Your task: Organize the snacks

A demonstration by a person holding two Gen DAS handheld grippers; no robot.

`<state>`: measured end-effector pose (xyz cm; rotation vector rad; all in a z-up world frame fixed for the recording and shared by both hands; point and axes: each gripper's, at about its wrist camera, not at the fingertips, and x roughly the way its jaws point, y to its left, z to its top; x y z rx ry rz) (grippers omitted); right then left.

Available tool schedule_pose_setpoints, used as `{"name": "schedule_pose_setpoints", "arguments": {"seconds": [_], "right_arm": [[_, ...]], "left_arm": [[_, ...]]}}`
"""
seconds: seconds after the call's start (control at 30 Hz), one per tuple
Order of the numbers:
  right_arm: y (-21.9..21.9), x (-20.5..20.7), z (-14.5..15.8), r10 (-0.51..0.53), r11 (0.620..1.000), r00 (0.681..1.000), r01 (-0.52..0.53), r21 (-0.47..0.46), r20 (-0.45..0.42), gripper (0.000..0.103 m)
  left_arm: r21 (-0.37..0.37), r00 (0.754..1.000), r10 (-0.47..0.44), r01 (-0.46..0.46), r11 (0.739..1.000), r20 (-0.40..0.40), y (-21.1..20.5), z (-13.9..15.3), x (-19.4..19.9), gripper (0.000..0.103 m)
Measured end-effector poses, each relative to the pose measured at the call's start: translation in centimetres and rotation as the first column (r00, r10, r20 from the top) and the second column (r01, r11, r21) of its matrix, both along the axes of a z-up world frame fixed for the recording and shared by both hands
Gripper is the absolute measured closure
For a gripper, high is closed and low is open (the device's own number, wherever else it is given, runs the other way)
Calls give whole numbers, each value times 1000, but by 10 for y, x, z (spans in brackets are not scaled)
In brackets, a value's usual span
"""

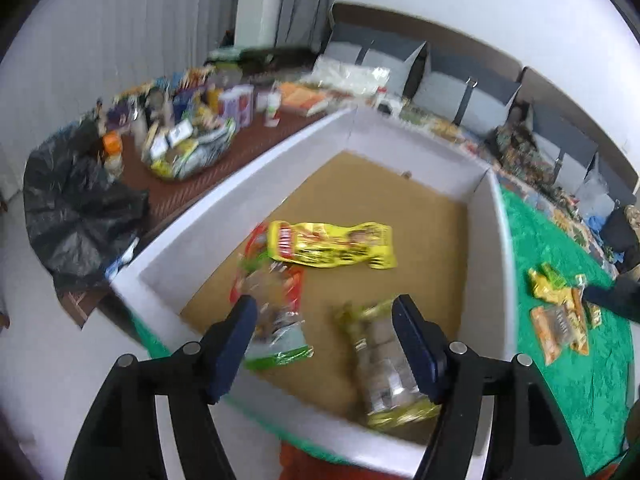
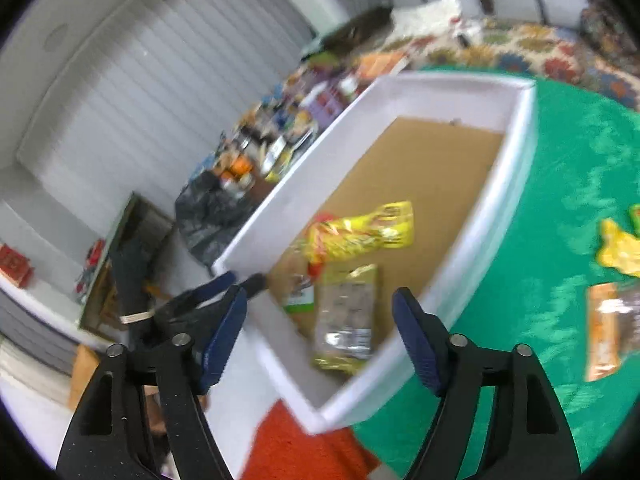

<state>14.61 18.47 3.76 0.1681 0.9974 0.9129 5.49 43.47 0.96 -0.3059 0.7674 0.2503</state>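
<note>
Three snack packs are seen lying inside the white box (image 1: 496, 264), on its brown cardboard floor. Nearest, both tools are seen over the box's near end with jaws spread wide and nothing gripped: the left tool (image 1: 324, 344) is held above the packs, the right tool (image 2: 320, 340) likewise. Directly under the left tool, a clear pack with yellow-green ends (image 1: 384, 364) is laid by the near wall; a clear pack with red and green trim (image 1: 276, 312) is placed just left of it. Further in, a yellow pack (image 1: 332, 246) is laid across the floor, touching the red-trimmed one. The far half of the box is left bare. The box is set on a table with a green cloth (image 1: 560, 360). To the right on the cloth, more packs are spread apart from the box: an orange pack (image 1: 560, 332) and a yellow-green one (image 1: 548, 284). Beyond the box's left wall, a black bag (image 1: 76, 208) and a cluttered pile of groceries (image 1: 188, 120) are seen, blurred.
</note>
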Motion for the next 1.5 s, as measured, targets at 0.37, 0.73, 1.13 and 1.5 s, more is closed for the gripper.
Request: {"name": "schedule_pose_setpoints", "arguments": {"seconds": [0.37, 0.73, 1.13, 1.5], "right_arm": [[-253, -30, -128, -341, 725, 885, 462, -510, 316, 23], [-404, -32, -143, -600, 514, 699, 710, -481, 389, 23], [-425, -16, -151, -667, 539, 670, 736, -410, 325, 15], [-424, -16, -152, -670, 533, 667, 738, -414, 327, 14]], "left_arm": [[115, 977, -213, 214, 970, -22, -132, -13, 109, 19], [142, 979, -206, 204, 968, -3, -156, -24, 113, 19], [272, 978, -207, 204, 940, -17, -179, -27, 109, 19], [309, 981, -195, 189, 932, -12, -182, -29, 109, 19]]}}
